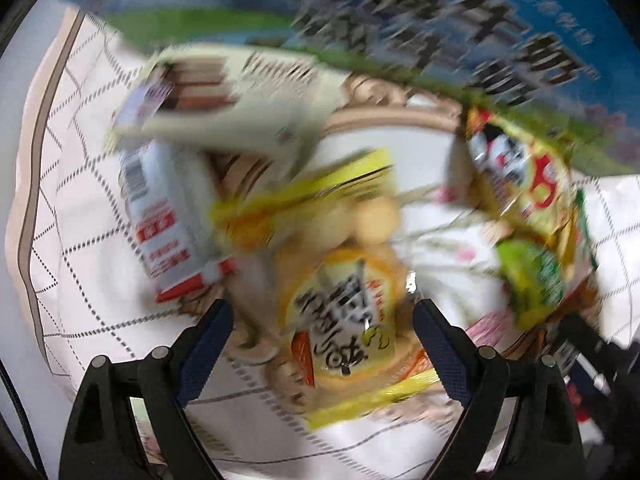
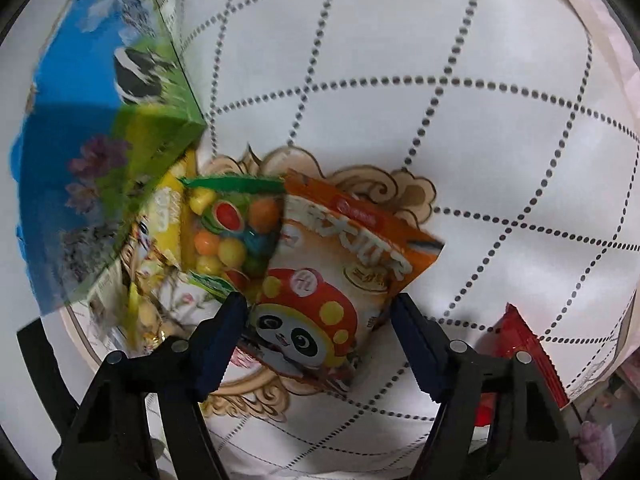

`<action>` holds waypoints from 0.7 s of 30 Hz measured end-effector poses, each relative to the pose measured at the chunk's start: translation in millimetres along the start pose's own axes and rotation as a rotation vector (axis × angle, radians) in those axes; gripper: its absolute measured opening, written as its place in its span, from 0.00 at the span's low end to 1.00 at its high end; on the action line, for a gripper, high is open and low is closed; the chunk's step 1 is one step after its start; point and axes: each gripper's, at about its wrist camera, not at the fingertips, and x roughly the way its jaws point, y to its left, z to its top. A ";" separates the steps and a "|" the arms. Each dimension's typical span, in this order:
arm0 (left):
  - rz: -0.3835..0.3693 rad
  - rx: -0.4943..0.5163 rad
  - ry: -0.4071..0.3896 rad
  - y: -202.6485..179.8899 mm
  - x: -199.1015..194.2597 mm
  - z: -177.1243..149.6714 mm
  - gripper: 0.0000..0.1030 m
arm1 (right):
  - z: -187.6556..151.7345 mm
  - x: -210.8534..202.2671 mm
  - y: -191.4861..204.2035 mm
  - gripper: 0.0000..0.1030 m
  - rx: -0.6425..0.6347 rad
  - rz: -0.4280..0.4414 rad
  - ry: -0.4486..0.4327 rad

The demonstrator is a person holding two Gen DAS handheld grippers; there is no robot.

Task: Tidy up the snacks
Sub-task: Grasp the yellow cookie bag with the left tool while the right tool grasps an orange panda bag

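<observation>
Mostly motion blur, little is reading cleanly. Blue box (image 1: 400,8) is showing big dark Chinese characters, smeared, unreadable. Yellow pack (image 1: 344,312) is carrying large black Chinese script plus small red characters, not resolving. White-red box (image 1: 168,220) is showing a barcode and red label blocks, text illegible. Green-yellow bag (image 1: 520,184) is bearing red and white lettering, blurred. Orange panda bag (image 2: 340,280) is displaying big white Chinese characters and a round red logo, not legible.
</observation>
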 end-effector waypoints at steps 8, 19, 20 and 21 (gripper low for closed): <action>-0.085 -0.050 0.031 26.4 2.6 -0.9 0.89 | 8.7 10.2 11.1 0.69 -0.046 -0.059 0.026; -0.052 0.105 -0.059 -18.0 -0.8 11.4 0.61 | -4.1 11.7 35.5 0.52 -0.181 -0.110 0.007; -0.050 0.119 -0.063 -17.2 -2.2 7.8 0.58 | -8.7 10.4 37.7 0.52 -0.211 -0.114 0.009; -0.051 0.135 -0.066 -17.0 -4.5 3.9 0.57 | -12.7 9.4 39.7 0.52 -0.234 -0.117 0.010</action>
